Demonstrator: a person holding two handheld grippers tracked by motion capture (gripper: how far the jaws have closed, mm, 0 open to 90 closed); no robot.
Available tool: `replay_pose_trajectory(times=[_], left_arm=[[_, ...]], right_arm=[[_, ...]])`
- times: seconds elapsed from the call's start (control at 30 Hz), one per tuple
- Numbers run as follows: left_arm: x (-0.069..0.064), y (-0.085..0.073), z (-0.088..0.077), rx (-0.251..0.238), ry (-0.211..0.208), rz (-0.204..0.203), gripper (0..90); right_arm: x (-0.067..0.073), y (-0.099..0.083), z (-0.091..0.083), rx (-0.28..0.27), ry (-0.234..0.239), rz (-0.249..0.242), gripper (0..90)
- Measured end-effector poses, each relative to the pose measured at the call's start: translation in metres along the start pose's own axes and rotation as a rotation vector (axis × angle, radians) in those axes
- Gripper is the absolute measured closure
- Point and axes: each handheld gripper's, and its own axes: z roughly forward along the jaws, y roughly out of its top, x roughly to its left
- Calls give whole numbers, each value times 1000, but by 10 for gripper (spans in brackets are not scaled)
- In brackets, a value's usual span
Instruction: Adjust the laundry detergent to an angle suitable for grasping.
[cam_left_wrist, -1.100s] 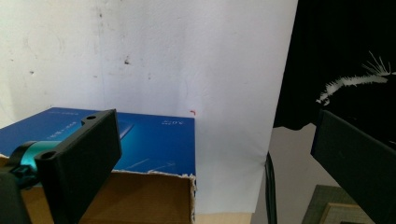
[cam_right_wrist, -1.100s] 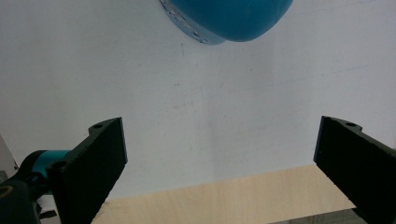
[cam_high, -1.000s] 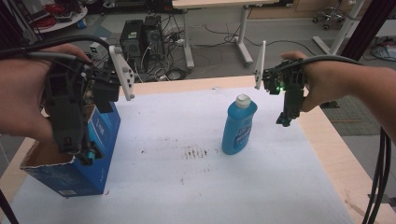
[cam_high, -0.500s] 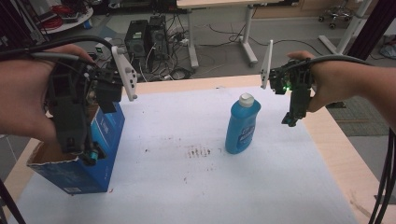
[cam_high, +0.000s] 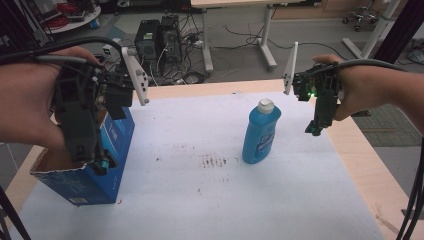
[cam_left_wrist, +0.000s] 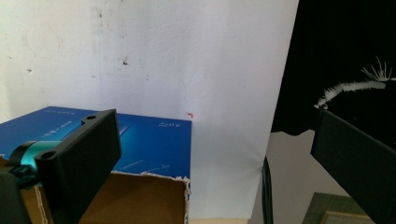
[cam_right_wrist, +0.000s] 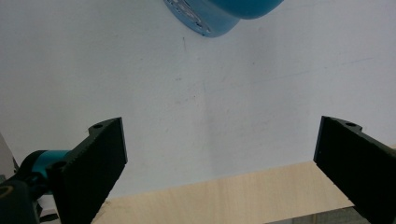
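While the left gripper (cam_high: 102, 162), jaws apart, hovers over the open blue carton (cam_high: 82, 182), the right gripper (cam_high: 315, 131), likewise spread, hangs beside the upright blue detergent bottle (cam_high: 260, 132), seemingly ready to grasp it.

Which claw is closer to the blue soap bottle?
The right claw. It hangs open just to the right of the blue soap bottle, not touching it. The left claw is far off on the other side, open over the blue box.

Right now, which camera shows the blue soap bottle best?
The high view. There the blue bottle stands upright on the white table cover, seen whole from its white cap to its base. The right gripper view catches just the bottle's rounded bottom edge at the top of the picture, beyond the open jaws. The left gripper view looks at the blue box instead.
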Motion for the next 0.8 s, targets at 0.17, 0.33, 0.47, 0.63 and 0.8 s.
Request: replay_pose_trajectory(times=[0.17,0.33,0.47,0.63,0.8], left_arm=[[-1,5,2,-46,14,-30,17],[0,10,3,-146,17,-87,16],[0,14,7,-219,27,-135,17],[0,23,17,-350,14,-204,16],[1,32,30,-516,15,-270,17]], right_arm=[[5,-9,3,-6,5,17,18],[10,-17,4,-14,4,20,18],[13,-22,3,-17,2,21,18],[15,-27,3,-37,8,24,18],[18,-30,5,-40,11,19,18]])
